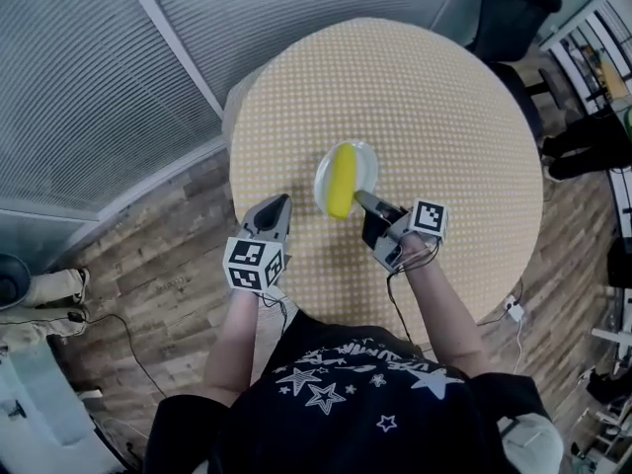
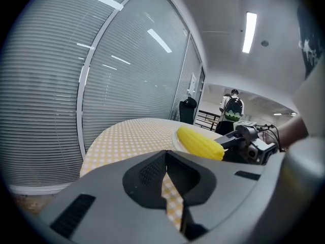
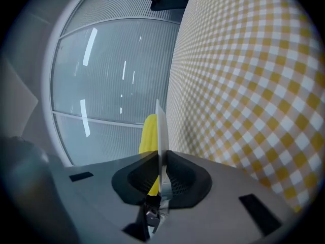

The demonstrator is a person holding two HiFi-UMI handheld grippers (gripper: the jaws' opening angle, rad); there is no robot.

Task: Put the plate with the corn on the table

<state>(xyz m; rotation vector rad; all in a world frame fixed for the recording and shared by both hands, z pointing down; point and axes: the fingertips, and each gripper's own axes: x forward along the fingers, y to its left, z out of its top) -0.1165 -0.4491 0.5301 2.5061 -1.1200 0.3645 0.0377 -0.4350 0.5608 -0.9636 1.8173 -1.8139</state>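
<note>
A yellow corn cob (image 1: 342, 178) lies on a small clear plate (image 1: 367, 161) near the front of the round checked table (image 1: 415, 97). My right gripper (image 1: 361, 197) is shut on the plate's near rim. In the right gripper view the plate (image 3: 161, 136) runs edge-on between the pads, with the corn (image 3: 149, 133) behind it. I cannot tell whether the plate rests on the cloth or hangs just above it. My left gripper (image 1: 279, 205) is shut with nothing in it, over the table's front edge, left of the plate. In its view the corn (image 2: 199, 141) lies ahead to the right.
A dark office chair (image 1: 509, 8) stands behind the table at the far right. Window blinds (image 1: 89, 77) run along the left. Wooden floor (image 1: 168, 265) surrounds the table, and a person's legs (image 1: 49, 289) show at the far left. A cable (image 1: 504, 309) trails on the right.
</note>
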